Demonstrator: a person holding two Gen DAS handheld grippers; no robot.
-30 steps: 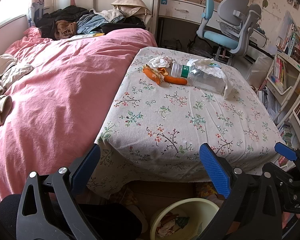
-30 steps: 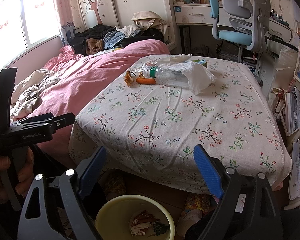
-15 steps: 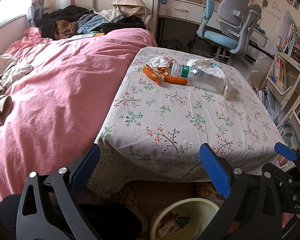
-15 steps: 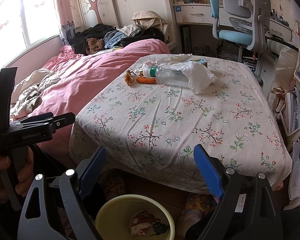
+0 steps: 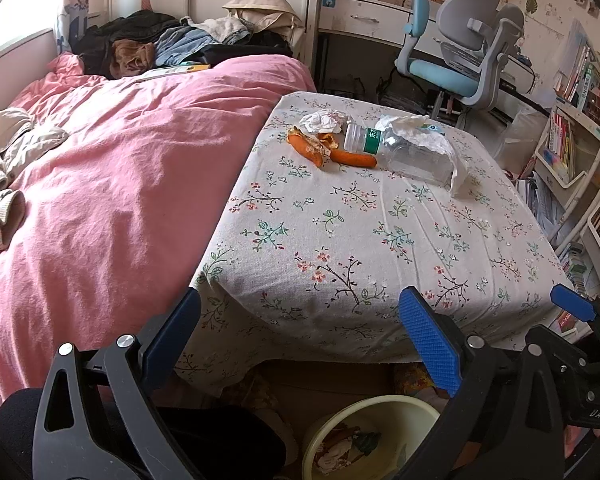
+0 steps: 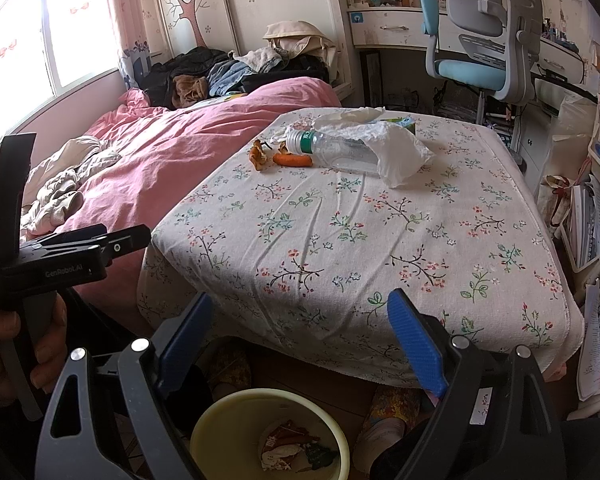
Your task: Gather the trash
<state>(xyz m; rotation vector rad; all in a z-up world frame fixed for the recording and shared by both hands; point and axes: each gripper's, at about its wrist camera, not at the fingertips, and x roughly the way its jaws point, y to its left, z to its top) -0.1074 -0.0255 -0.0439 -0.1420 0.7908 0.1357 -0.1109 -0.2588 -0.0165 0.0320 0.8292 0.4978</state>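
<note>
Trash lies at the far end of the floral-cloth table [image 5: 340,248]: orange peel [image 5: 306,146], a carrot piece [image 5: 354,158], a crumpled tissue [image 5: 320,120] and a clear plastic bottle [image 5: 404,152] partly under white tissue [image 5: 432,142]. The same bottle [image 6: 336,150], peel [image 6: 259,154] and carrot piece [image 6: 292,159] show in the right wrist view. A pale yellow bin [image 6: 270,436] with some trash stands on the floor below the near table edge. My left gripper [image 5: 300,332] and right gripper [image 6: 298,332] are both open and empty, held low in front of the table, above the bin.
A bed with a pink duvet [image 5: 112,184] lies left of the table, with a clothes pile [image 5: 160,44] at its head. A desk chair [image 5: 460,56] and bookshelves [image 5: 572,152] stand at the right. Slippers [image 6: 388,408] lie by the bin.
</note>
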